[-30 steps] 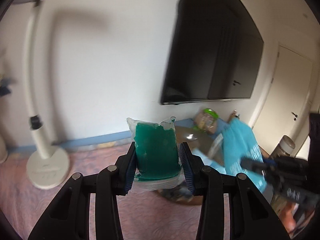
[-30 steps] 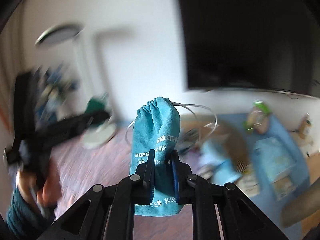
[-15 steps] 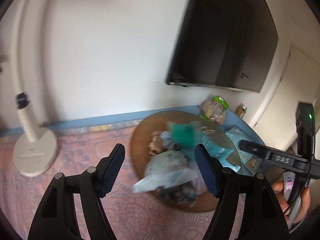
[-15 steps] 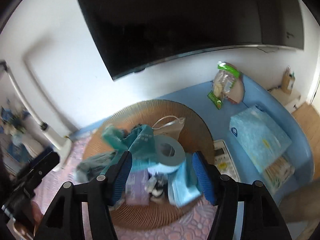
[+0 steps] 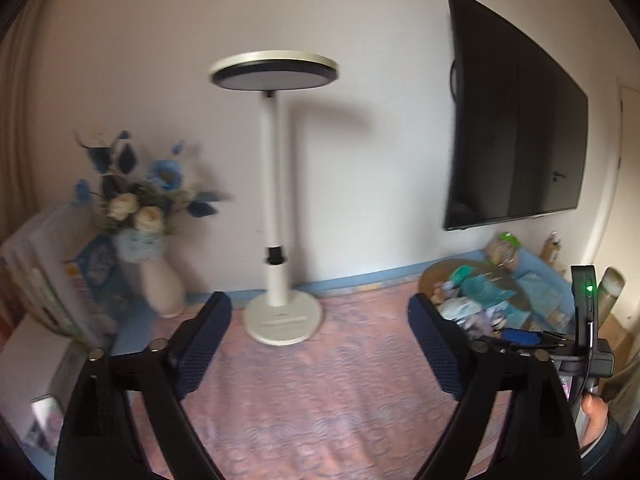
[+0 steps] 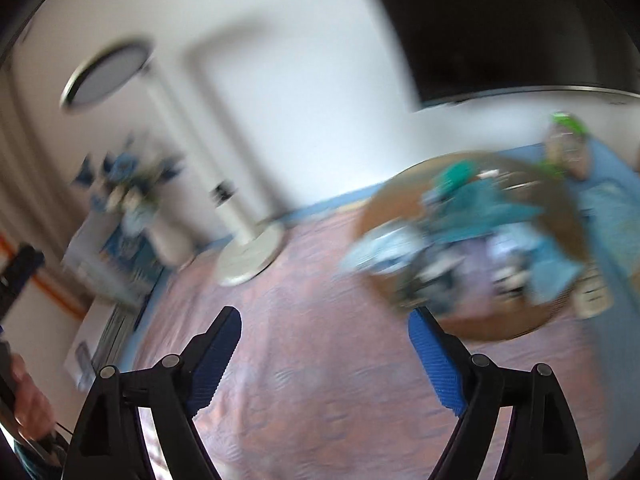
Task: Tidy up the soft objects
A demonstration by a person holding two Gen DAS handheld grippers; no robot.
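— Where do our claws stand?
— Our left claw (image 5: pixel 318 334) and right claw (image 6: pixel 324 346) gape wide, jaws having just been opening, nothing between them, above the pink cloth (image 5: pixel 340 380).
— And the soft things?
— We see them heaped in the round woven tray (image 6: pixel 568 216), well right of the lamp (image 5: pixel 276 184).

Right wrist view: heavy motion blur. Items in round basket (image 6: pixel 472 324) indistinct; only teal and pale-blue patches. Left wrist view: basket (image 5: pixel 430 280) part-hidden behind gripper finger; TV (image 5: pixel 516 128) beyond basket, no detail.
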